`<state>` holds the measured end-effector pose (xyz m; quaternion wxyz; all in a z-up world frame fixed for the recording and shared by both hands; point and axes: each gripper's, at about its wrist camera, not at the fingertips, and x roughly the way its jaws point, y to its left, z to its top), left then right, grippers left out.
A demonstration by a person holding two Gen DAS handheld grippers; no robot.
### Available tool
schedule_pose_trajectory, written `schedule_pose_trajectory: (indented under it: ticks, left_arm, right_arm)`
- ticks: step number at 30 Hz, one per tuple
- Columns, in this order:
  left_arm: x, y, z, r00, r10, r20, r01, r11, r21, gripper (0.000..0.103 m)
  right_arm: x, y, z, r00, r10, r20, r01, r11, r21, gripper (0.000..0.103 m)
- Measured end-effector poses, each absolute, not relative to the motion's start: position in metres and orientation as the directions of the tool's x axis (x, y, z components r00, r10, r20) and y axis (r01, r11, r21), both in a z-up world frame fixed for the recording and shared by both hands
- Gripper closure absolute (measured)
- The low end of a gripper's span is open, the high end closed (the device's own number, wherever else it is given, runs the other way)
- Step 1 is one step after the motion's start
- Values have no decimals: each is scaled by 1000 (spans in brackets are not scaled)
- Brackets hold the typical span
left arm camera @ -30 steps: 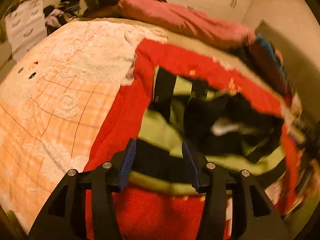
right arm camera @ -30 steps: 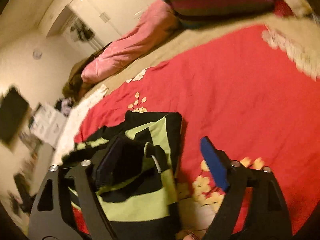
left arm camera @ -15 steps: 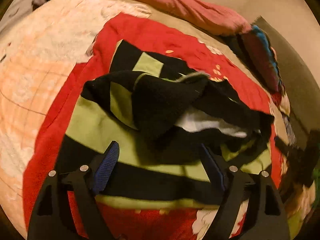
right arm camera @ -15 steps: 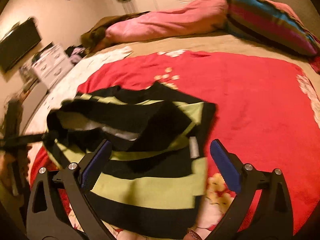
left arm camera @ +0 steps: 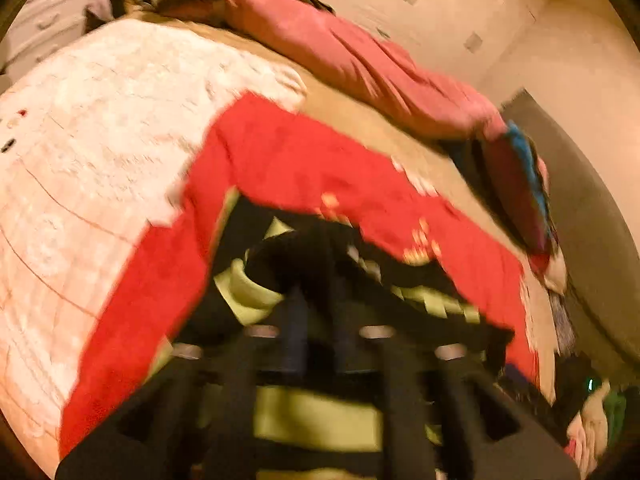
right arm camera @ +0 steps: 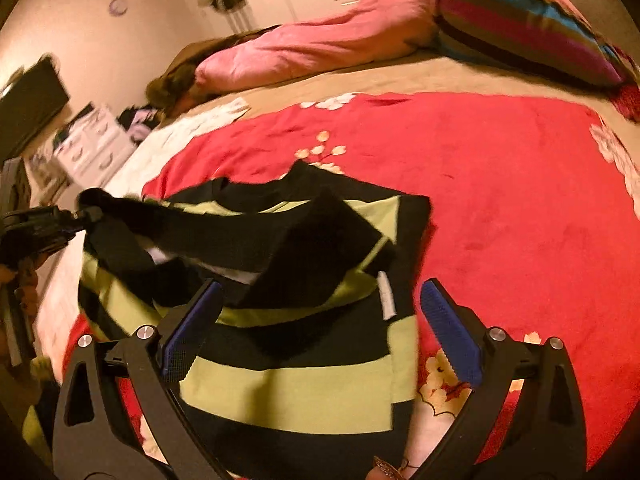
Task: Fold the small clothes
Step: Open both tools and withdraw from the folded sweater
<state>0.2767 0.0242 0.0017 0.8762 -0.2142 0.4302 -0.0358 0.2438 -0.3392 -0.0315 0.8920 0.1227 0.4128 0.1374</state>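
Your left claw [right arm camera: 86, 213] has just been closing after spreading wide half a second ago, and it now pinches a black sleeve end of the striped sweater [right arm camera: 304, 376], lifting it off to the left. In its own blurred view the claw's fingers [left arm camera: 294, 320] sit close together with dark cloth between them. The sweater, black and lime green, lies on the red blanket [right arm camera: 520, 208] on the bed. Your right claw [right arm camera: 320, 332] stands wide open over the sweater's body, gripping nothing.
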Motion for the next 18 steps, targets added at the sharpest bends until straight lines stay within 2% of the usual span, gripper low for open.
schedule_pose_trajectory:
  ticks: [1,2,4,10,18]
  left_arm:
    - [278,27,4,635,-214,-742,-140,913,-383,25]
    - [276,29,6,642,-203,-740,-143,916,-375,23]
    - [270,32,7,648,-207,-733,-120,923,-367,23]
    - [257,28,-9,615,-47,-787,-108,984,-143,23]
    - [268,13,-22,592,73,-803,3,996,93,21]
  right_arm:
    - [244,-342,-33,623,350,-700,-133,929,346,10]
    - [245,-345,-35,624,350,-699,-119,926,357,10]
    - [246,-347,-36,627,339,-702,-108,930,352,10]
    - [246,-341,-37,631,289,-720,-115,953,281,10]
    - [259,-319,-48,650,204,-733,-142,979,146,10]
